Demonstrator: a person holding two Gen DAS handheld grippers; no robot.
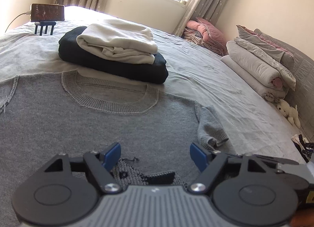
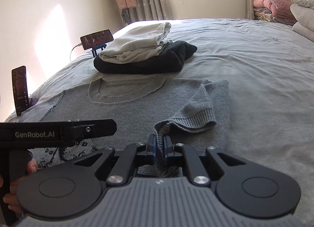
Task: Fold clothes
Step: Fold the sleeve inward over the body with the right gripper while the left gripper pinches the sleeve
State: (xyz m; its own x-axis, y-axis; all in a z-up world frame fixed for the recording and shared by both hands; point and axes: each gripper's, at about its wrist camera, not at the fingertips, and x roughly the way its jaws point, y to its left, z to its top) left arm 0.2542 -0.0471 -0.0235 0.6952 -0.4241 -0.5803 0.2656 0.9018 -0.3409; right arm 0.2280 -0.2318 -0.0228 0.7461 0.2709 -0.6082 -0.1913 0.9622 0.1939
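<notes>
A grey knit sweater (image 1: pixel 82 121) lies flat on the bed, inside out, collar (image 1: pixel 109 97) toward the far side. Its short right sleeve (image 1: pixel 211 128) is folded in over the body. My left gripper (image 1: pixel 155 155) hovers above the sweater's middle, jaws wide apart, nothing between the blue pads (image 1: pixel 111 155). In the right wrist view the sweater (image 2: pixel 125 109) spreads ahead and my right gripper (image 2: pixel 160 144) is shut on the sleeve's ribbed cuff edge (image 2: pixel 162 128), lifting it slightly. The left gripper's black finger (image 2: pixel 78 129) reaches in from the left, held by a hand (image 2: pixel 31 166).
A folded white garment (image 1: pixel 117 40) sits on a folded dark one (image 1: pixel 125 66) just beyond the collar. A phone on a stand (image 1: pixel 47 13) stands at the bed's far left; another phone (image 2: pixel 19 89) is at the left edge. Rolled quilts (image 1: pixel 259 66), pillows and a plush toy (image 1: pixel 288 112) line the right.
</notes>
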